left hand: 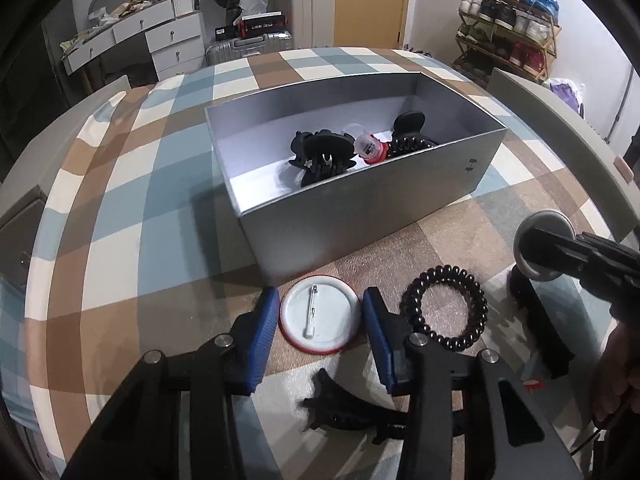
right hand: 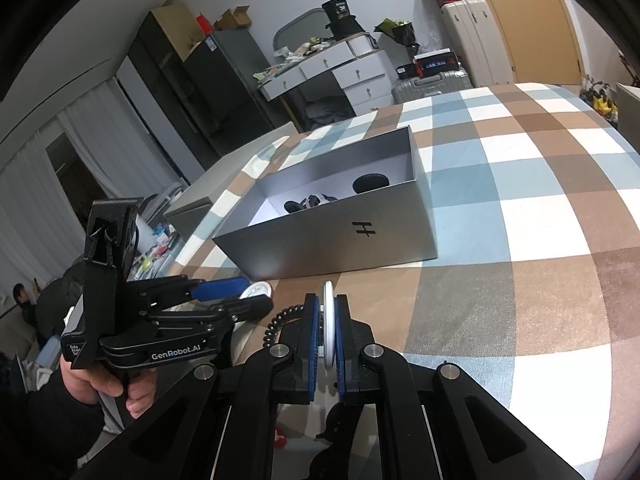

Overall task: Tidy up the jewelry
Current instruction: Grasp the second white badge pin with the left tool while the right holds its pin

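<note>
Where the left gripper (left hand: 320,320) reaches down to the checked bench (left hand: 132,216), its blue pads (left hand: 266,320) straddle a round pin badge (left hand: 320,315) lying back-up, pin clasp showing; the jaws stand at or just beside the rim on both sides, and firm contact cannot be confirmed. The badge is judged light, rigid and thin, with a smooth, probably slippery rim; a hold across its width, pads low against the edge, suits it best, since it lies flat and offers little height. The right gripper (right hand: 329,332) is clamped on a second, similar disc (right hand: 329,320), held on edge between its pads. Just beside the left gripper lies a black coil hair tie (left hand: 444,308), judged soft and springy, easily taken anywhere on its ring. Nearer the camera rests a black claw clip (left hand: 344,408), stiff and irregular. Beyond stands the open grey box (left hand: 360,208), holding claw clips, another coil tie and a small red-and-clear item.
</note>
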`<state>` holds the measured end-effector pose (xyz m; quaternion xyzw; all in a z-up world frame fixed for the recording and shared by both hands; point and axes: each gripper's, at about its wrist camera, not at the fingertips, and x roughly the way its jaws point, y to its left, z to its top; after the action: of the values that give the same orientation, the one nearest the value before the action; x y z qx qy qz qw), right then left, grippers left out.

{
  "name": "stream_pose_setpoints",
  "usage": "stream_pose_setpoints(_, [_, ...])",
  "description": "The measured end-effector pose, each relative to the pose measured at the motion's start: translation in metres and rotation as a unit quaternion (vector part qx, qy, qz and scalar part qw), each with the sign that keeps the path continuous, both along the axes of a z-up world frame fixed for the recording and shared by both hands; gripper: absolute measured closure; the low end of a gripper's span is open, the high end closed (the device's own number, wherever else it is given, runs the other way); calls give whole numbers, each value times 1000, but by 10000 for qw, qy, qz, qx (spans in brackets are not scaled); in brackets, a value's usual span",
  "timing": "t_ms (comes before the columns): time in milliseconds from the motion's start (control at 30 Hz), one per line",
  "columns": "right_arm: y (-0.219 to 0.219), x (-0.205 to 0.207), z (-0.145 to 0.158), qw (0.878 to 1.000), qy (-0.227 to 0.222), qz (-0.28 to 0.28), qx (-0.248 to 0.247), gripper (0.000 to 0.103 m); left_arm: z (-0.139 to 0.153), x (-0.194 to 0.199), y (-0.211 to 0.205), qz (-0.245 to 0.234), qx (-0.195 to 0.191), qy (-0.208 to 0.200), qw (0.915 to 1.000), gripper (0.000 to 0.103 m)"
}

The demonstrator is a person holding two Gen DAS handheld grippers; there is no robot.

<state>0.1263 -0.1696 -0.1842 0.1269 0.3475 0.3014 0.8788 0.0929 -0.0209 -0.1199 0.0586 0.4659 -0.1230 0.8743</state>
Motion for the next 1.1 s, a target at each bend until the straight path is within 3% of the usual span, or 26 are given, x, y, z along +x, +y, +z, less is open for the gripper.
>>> stream_pose_setpoints(167, [0, -1, 0, 10000, 17, 5, 4, 96, 0, -7, 8, 94, -55, -2, 9999, 66])
stream_pose_setpoints(333, [-1, -1, 1, 10000, 8, -25, 13, 96, 6, -14, 24, 307, -347, -39, 9989, 66])
stream_pose_setpoints(633, [1, -1, 6, 10000, -29, -34, -28, 96, 41, -17, 41, 486, -700, -490, 9952, 66])
stream_pose_setpoints(1100, [23, 25, 75, 9972, -670, 320, -25, 96, 74, 18, 39, 227, -1192, -964, 9879, 66])
